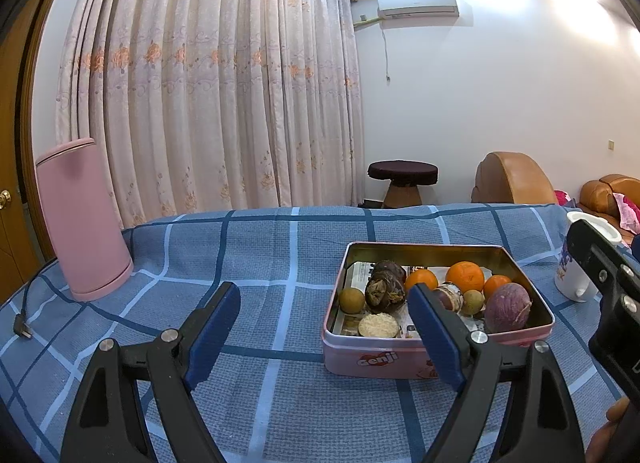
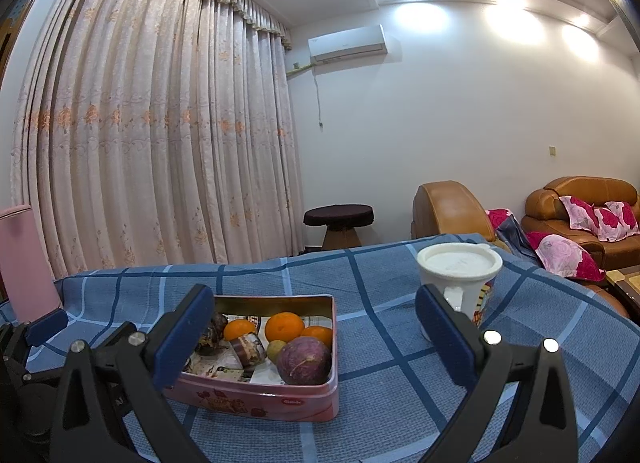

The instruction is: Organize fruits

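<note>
fruit all sitting in the pink tin (image 1: 400, 359)
left gripper (image 1: 324, 327) and right gripper (image 2: 316, 331) both spread wide, holding nothing

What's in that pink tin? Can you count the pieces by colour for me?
In the pink tin:
Orange fruits: 3
Purple round fruit: 1
Small yellow-brown fruits: 2
Dark brown husky pieces: 2
Cut pieces showing pale flesh: 2
Total: 10
</note>
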